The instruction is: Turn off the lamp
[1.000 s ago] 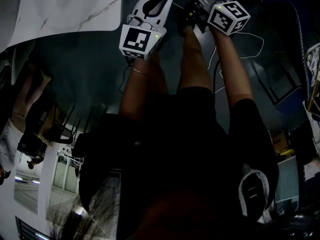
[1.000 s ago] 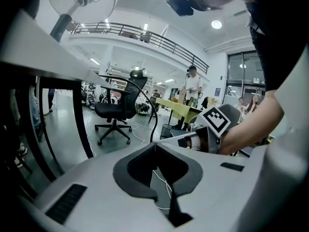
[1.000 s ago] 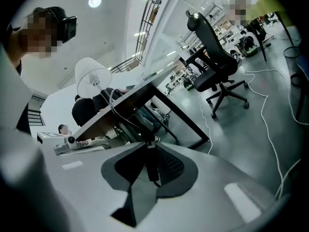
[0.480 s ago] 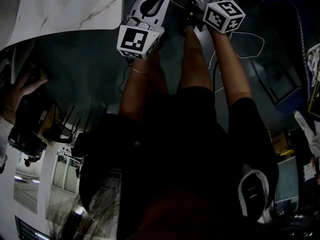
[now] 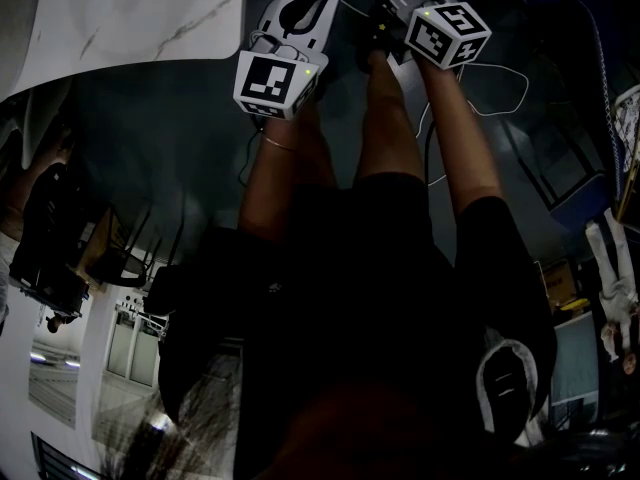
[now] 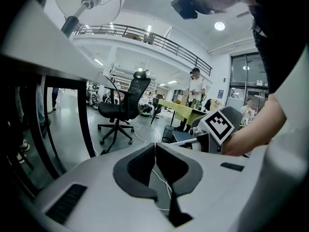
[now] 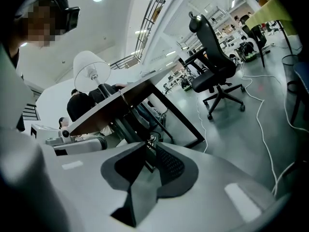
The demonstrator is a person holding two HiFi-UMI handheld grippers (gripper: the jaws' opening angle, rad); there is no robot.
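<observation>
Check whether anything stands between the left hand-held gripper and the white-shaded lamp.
Partly: the white slab tabletop lies in the line. The left hand-held gripper, jaws together, sits lower than it, so the slab's edge hides the base of the white-shaded lamp; only shade, bulb and stem show above. No switch is visible.

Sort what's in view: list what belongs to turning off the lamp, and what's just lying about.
Belongs to the job:
- lamp
- white table beneath it

Just lying about:
- black office chair
- yellow-green desk
- bin beside that desk
</observation>
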